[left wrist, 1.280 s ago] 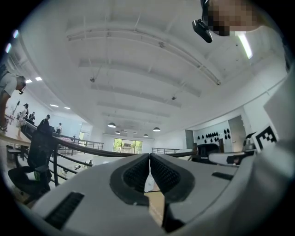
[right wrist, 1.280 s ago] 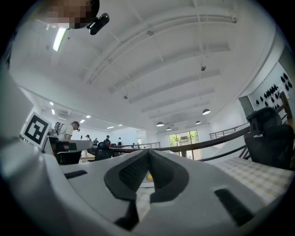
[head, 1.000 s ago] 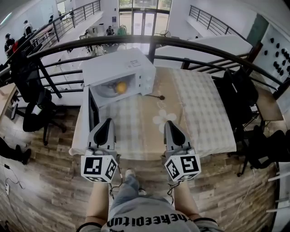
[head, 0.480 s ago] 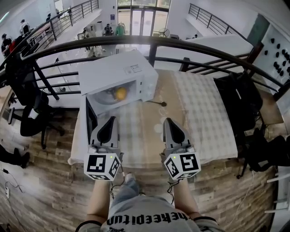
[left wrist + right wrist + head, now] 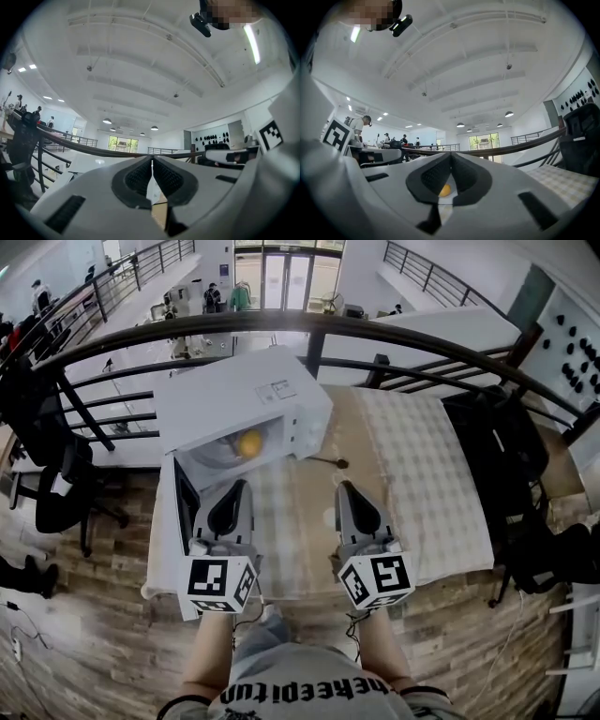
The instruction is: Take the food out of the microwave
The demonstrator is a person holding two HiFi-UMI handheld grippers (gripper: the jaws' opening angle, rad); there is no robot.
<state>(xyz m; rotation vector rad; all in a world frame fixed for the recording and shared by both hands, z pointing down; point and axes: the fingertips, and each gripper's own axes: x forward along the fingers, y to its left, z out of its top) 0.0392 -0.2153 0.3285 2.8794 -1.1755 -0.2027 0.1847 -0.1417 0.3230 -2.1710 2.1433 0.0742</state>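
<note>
Head view: left gripper (image 5: 234, 486) and right gripper (image 5: 343, 487) both clenched empty, near the open microwave (image 5: 234, 390) holding the yellow food (image 5: 249, 442); reaching in shut could knock the food or clip the door (image 5: 185, 501).

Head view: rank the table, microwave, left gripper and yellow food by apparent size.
1. Table
2. Microwave
3. Left gripper, though it sits nearer the camera, which enlarges it
4. Yellow food, smallest by far
</note>
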